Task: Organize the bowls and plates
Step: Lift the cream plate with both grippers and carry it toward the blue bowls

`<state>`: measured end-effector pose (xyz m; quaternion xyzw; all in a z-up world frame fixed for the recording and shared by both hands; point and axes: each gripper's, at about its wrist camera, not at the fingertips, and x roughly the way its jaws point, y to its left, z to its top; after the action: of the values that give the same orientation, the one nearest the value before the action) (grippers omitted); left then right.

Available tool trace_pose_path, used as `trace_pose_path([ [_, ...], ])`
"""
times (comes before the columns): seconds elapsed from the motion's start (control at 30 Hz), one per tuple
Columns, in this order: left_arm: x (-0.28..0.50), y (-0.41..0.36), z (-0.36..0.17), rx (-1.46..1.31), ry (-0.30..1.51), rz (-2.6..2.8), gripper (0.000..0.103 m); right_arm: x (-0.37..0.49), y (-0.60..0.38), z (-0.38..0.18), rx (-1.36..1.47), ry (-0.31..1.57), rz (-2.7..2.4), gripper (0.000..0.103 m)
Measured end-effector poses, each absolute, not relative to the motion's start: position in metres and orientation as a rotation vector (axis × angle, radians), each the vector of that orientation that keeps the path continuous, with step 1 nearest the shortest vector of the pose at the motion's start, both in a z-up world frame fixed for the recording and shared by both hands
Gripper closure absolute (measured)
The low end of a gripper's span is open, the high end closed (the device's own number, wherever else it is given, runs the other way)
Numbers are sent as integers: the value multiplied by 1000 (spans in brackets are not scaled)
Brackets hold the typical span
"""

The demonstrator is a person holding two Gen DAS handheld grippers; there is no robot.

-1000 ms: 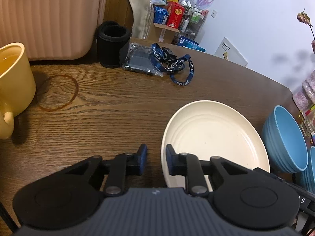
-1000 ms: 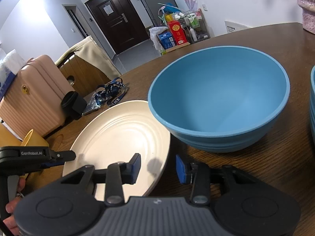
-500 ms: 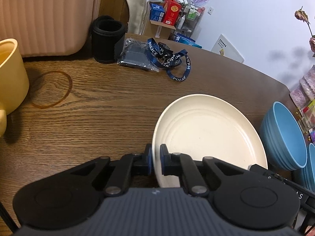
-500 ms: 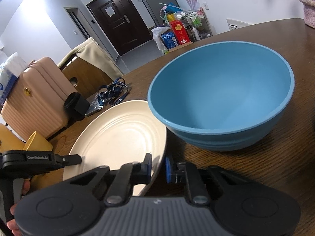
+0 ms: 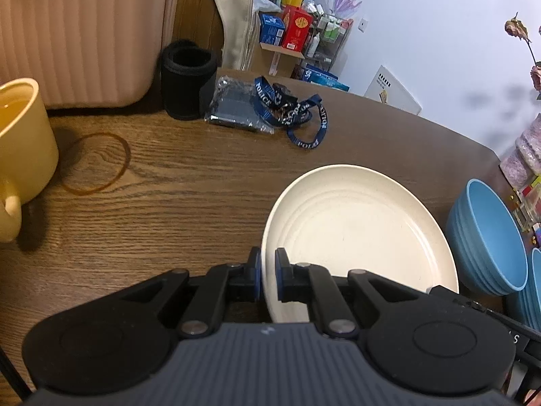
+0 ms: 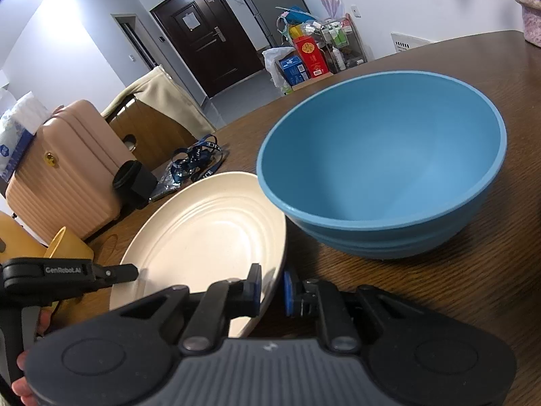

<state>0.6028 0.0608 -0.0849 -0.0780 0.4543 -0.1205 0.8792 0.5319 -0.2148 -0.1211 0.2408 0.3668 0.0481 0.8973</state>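
The round cream plate with concentric ridges [image 5: 358, 230] sits on the dark wood-grain table [image 5: 175, 203], open face up; being round, it has no long axis, and whether its near edge is lifted off the wood cannot be told. The left gripper [image 5: 267, 272] has its blue-padded fingers pressed onto the plate's near-left rim, one pad above and one below. In the right wrist view the right gripper [image 6: 272, 287] straddles the plate's near-right rim [image 6: 206, 237]; its left pad lies against the rim, while a sliver of table shows before the right pad, so the fingers are narrowed around the edge without clearly pinching it. Just right of the plate stands a large blue bowl [image 6: 382, 165], its wall nearly touching the plate's far-right edge, leaving little room there. In the left wrist view another blue bowl [image 5: 536, 287] is cut off by the frame edge beside it. To the plate's left lies a broad stretch of bare wood, running to a brown ring stain [image 5: 96, 164] and a yellow mug [image 5: 23, 155], itself partly cropped. Farther back lie a blue lanyard [image 5: 294, 115], a black cylindrical sleeve [image 5: 187, 79] and a pink ribbed suitcase [image 5: 81, 30]. The plate's near edge is hidden behind the gripper bodies.
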Motion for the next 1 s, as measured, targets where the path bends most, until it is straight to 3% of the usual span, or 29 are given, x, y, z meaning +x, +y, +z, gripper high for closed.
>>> trace_pose_path([
  [1.0, 597, 95, -44, -240, 800, -133, 94, 567, -189, -75, 457, 650, 185, 92],
])
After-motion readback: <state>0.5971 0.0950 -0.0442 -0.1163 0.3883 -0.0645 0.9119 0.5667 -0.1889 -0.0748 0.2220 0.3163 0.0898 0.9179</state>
